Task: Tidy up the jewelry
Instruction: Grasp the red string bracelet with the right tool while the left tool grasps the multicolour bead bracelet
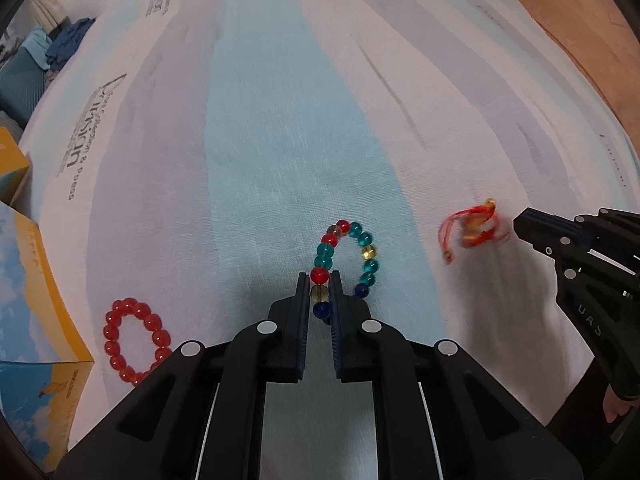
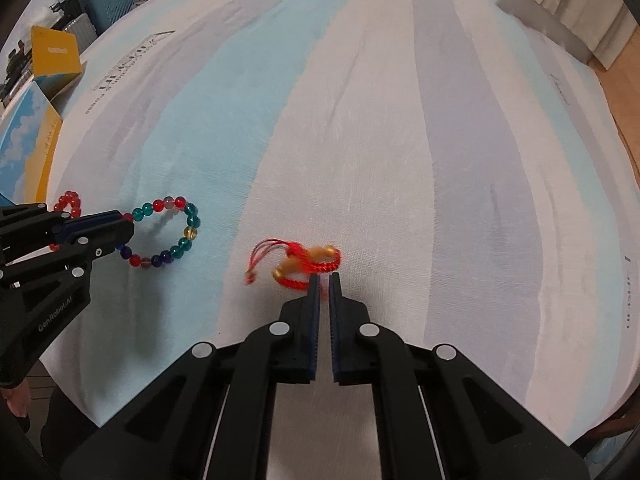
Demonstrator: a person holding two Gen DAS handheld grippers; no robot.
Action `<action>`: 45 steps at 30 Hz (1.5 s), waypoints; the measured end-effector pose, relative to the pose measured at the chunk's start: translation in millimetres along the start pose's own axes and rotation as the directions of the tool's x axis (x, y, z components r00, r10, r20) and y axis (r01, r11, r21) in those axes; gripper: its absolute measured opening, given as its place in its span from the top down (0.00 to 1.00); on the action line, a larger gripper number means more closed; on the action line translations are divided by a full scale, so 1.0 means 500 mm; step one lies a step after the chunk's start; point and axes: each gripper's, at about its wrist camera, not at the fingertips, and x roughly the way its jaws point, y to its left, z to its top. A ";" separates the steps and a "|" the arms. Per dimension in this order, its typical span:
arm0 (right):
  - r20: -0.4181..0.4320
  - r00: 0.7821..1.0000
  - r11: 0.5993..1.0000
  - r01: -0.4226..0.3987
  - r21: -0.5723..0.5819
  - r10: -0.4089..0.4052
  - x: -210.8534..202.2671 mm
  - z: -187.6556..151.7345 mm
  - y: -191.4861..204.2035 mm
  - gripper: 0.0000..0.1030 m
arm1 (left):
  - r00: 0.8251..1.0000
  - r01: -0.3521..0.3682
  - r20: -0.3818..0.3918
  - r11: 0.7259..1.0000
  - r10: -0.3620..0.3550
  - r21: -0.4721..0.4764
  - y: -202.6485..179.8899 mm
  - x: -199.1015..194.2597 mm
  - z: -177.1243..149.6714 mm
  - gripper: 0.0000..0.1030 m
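Multicolored bead bracelet [image 1: 347, 264], red bead bracelet [image 1: 134, 340], red cord bracelet [image 2: 306, 264]

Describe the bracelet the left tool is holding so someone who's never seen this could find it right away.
On the striped bedsheet, look along the pale blue stripe, where the left tool is shut on the multicoloured bead bracelet. It mixes teal, red, yellow and dark blue beads, unlike the all-red bead bracelet and the red braided cord bracelet.

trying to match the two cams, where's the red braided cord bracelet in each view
Left wrist view: red braided cord bracelet is at right of centre, blurred, just off the right tongs.
Right wrist view: bottom centre, at the tips of the right tongs, which grip its braid.
Shared landmark: the multicolour bead bracelet, pinched by the left tongs.
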 end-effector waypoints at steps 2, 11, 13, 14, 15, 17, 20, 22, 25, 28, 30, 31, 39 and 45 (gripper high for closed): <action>0.002 1.000 1.000 0.005 0.000 -0.005 -0.006 0.001 0.003 0.97 | 1.000 0.001 0.007 1.000 -0.001 -0.004 0.001 -0.010 0.002 0.92; 0.013 1.000 1.000 0.004 0.009 -0.004 -0.048 -0.001 -0.006 1.00 | 1.000 0.005 0.028 1.000 -0.005 -0.006 0.000 -0.054 -0.008 0.92; 0.010 1.000 1.000 0.007 0.015 -0.007 -0.050 0.001 -0.008 1.00 | 0.999 0.002 0.034 1.000 -0.002 -0.006 0.001 -0.061 -0.009 0.92; 0.008 1.000 1.000 0.008 0.024 -0.008 -0.049 -0.001 -0.012 1.00 | 0.999 0.004 0.035 1.000 -0.003 -0.007 0.006 -0.059 -0.006 0.92; -0.011 1.000 0.999 -0.003 0.040 0.004 -0.041 0.000 -0.018 0.97 | 0.999 0.004 0.036 1.000 -0.003 -0.007 0.005 -0.061 -0.008 0.92; -0.034 0.999 0.998 -0.008 0.064 0.011 -0.027 0.004 -0.021 0.96 | 0.999 0.005 0.035 1.000 -0.005 -0.004 0.006 -0.062 -0.012 0.92; -0.063 0.997 0.992 -0.032 0.120 0.040 -0.001 0.013 -0.031 0.75 | 0.999 0.010 0.031 1.000 -0.010 0.000 0.009 -0.059 -0.013 0.92; -0.073 0.996 0.990 -0.033 0.134 0.043 0.013 0.018 -0.033 0.70 | 1.000 0.012 0.029 1.000 -0.012 -0.002 0.012 -0.057 -0.009 0.92; -0.094 0.995 0.990 -0.020 0.142 0.034 0.036 0.029 -0.033 0.70 | 0.999 0.017 0.030 1.000 -0.017 0.001 0.016 -0.057 -0.005 0.92; -0.105 0.993 0.986 -0.031 0.161 0.048 0.059 0.037 -0.033 0.70 | 0.999 0.023 0.032 1.000 -0.023 0.005 0.020 -0.055 -0.001 0.92; -0.118 0.991 0.984 -0.044 0.171 0.065 0.074 0.039 -0.030 0.70 | 0.999 0.028 0.029 1.000 -0.028 0.005 0.023 -0.052 0.000 0.92; -0.124 0.990 0.984 -0.044 0.172 0.066 0.080 0.040 -0.027 0.70 | 0.999 0.029 0.027 1.000 -0.029 0.006 0.024 -0.050 0.000 0.92; -0.118 0.990 0.986 -0.055 0.158 0.074 0.091 0.048 -0.019 0.96 | 0.999 0.035 0.017 0.999 -0.035 0.005 0.027 -0.042 -0.004 0.92; -0.096 0.993 0.989 -0.056 0.138 0.069 0.053 0.042 -0.022 0.96 | 0.999 0.033 0.022 0.999 -0.033 0.003 0.027 -0.054 -0.007 0.92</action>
